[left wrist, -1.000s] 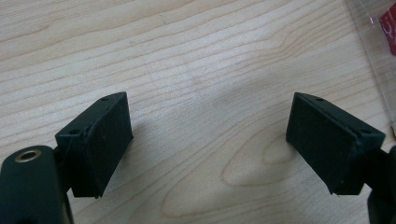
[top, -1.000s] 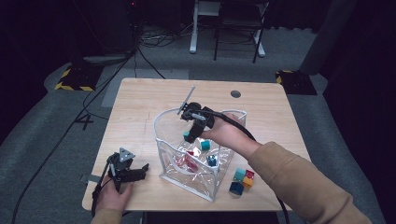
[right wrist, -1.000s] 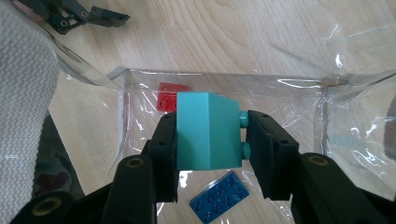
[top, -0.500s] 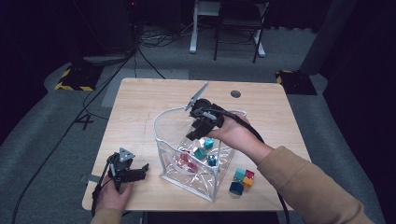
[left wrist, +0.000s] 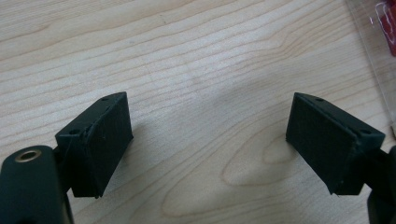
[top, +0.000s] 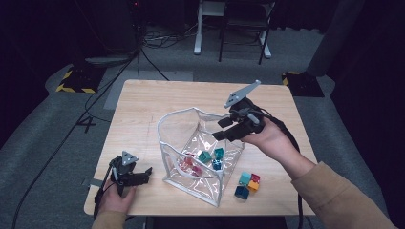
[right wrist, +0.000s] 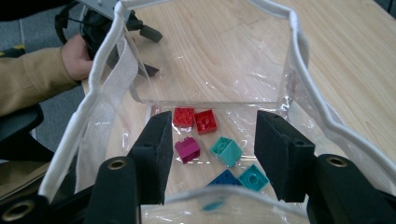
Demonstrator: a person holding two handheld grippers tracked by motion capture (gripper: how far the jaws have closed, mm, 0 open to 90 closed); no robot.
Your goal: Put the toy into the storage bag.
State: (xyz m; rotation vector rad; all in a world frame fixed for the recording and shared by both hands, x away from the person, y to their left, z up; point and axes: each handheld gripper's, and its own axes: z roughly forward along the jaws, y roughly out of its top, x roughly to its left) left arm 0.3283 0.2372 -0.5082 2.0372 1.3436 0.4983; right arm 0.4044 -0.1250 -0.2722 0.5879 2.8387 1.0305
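Observation:
A clear plastic bag (top: 177, 129) with white trim stands open on the wooden table (top: 143, 105). On its floor lie two red bricks (right wrist: 194, 119), a magenta brick (right wrist: 187, 149), teal bricks (right wrist: 226, 150) and a blue brick (right wrist: 224, 179). My right gripper (top: 219, 130) hovers over the bag's right rim and points down into it. Its jaws have just been opening and hold nothing (right wrist: 212, 121). My left gripper (top: 145, 175) rests open at the table's front left, over bare wood (left wrist: 210, 102).
Several loose bricks (top: 247, 183) in teal, red, orange and blue lie on the table just right of the bag. The bag's edge (left wrist: 373, 28) shows at the upper right of the left gripper view. Chairs and cables stand beyond the table.
My right gripper has lifted up and to the right, from inside the bag's mouth to above its right rim, and its jaws stand wider. The left gripper has stayed still.

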